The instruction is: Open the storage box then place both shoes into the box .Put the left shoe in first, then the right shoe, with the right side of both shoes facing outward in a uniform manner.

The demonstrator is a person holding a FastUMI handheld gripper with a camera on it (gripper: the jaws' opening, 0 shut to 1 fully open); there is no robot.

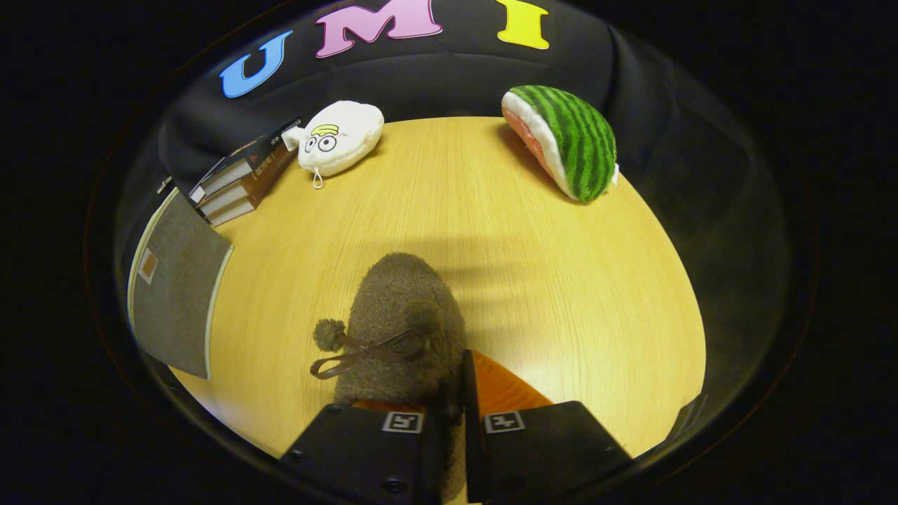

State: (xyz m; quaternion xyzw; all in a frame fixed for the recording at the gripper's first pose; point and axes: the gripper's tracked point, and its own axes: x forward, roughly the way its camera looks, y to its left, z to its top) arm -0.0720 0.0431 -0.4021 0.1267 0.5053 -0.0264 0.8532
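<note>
Gripper [454, 393]: fingers nearly closed, pinching the heel rim of a fuzzy brown shoe [400, 322] above the table [575, 280]. Storage box [175, 280] lies leftward. Step: carrying the shoe; next, box-ward transfer.

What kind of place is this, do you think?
Probably a recording booth, not a home: a wooden table against a black cloth wall, the hand-held gripper closed on a fuzzy shoe.
</note>
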